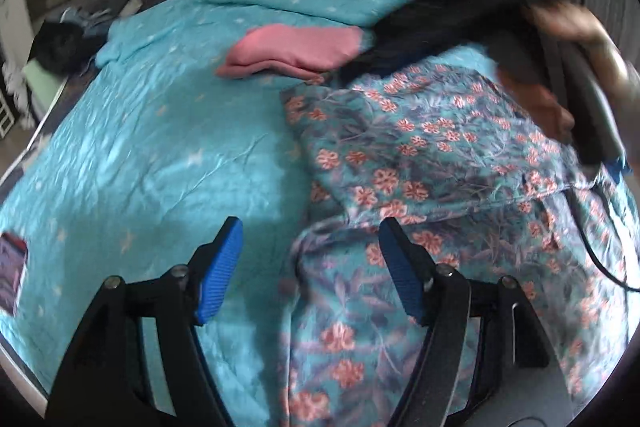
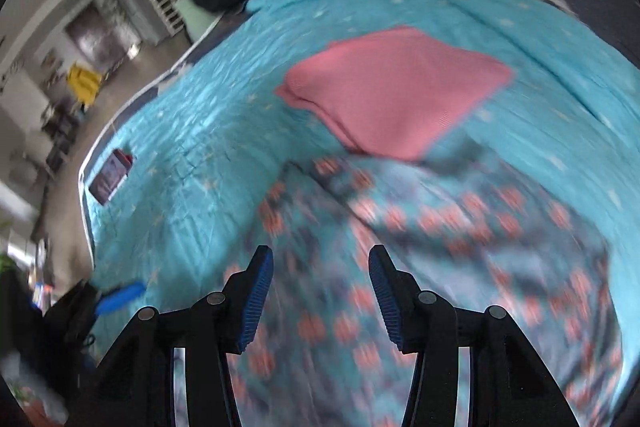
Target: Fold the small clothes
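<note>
Floral garment (image 1: 420, 163) edge beside bare quilt (image 1: 160, 147).

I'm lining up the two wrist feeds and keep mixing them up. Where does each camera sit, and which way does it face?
Left wrist: on the left gripper, angled down at the floral garment on the turquoise bedspread; its own open blue pads and a blurred hand show.
Right wrist: on the right gripper, angled down over the same garment; open pads show, the left gripper at lower left.
Shared: garment, bedspread, folded pink cloth.
</note>
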### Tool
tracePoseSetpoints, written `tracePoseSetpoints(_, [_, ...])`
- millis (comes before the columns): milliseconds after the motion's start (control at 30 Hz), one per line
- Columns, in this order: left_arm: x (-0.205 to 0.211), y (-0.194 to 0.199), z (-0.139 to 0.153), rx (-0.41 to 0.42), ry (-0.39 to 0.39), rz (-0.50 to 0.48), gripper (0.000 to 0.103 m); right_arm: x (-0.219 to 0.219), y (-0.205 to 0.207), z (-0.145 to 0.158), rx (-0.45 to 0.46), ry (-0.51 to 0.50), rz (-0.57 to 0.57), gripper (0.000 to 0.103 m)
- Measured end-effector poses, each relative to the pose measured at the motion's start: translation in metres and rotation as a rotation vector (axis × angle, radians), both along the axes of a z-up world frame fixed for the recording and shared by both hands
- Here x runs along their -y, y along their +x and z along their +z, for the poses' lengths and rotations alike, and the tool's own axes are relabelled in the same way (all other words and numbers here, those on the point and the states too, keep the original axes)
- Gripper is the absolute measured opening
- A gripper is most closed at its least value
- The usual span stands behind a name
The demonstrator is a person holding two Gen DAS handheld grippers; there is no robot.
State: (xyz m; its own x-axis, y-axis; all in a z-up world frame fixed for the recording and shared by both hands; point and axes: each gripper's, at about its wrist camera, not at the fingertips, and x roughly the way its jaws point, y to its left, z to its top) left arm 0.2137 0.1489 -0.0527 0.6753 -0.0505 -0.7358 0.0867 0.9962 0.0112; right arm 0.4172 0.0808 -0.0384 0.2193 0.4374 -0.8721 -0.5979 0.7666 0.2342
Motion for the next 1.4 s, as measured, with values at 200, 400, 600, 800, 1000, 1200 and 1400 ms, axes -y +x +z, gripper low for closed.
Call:
tracePoseSetpoints(200, [-0.012,0.014,-0.020,-0.099,-0.064,-0.050,0.045,-0.033,0.034,-0.030,-0.121,-0.009,0.018,0.062])
tracePoseSetpoints(400, [-0.007,0.019,-0.018,-0.063,-0.061,-0.072,0.011,-0.049,0.040,-0.038,-0.128,-0.019,0.085,0.014])
tracePoseSetpoints(600, [-0.022,0.027,-0.014,-0.009,-0.071,0.022,0.008,-0.057,0.051,-0.029,-0.113,0.015,0.050,0.003])
tracePoseSetpoints(800, [-0.048,0.030,-0.031,-0.076,-0.216,0.074,0.017,-0.058,0.075,-0.020,-0.054,0.096,-0.060,0.003])
tracePoseSetpoints(1000, [-0.045,0.012,-0.025,-0.056,-0.149,0.101,0.036,-0.021,0.050,-0.008,-0.046,0.089,-0.089,0.007])
tracePoseSetpoints(1200, [-0.039,-0.017,0.007,0.004,-0.095,0.060,0.038,0.123,-0.053,0.007,0.028,0.116,-0.220,0.014])
tracePoseSetpoints(1400, [-0.005,-0.038,0.024,-0.018,-0.125,-0.037,0.042,0.293,-0.174,0.006,0.120,0.123,-0.582,0.019])
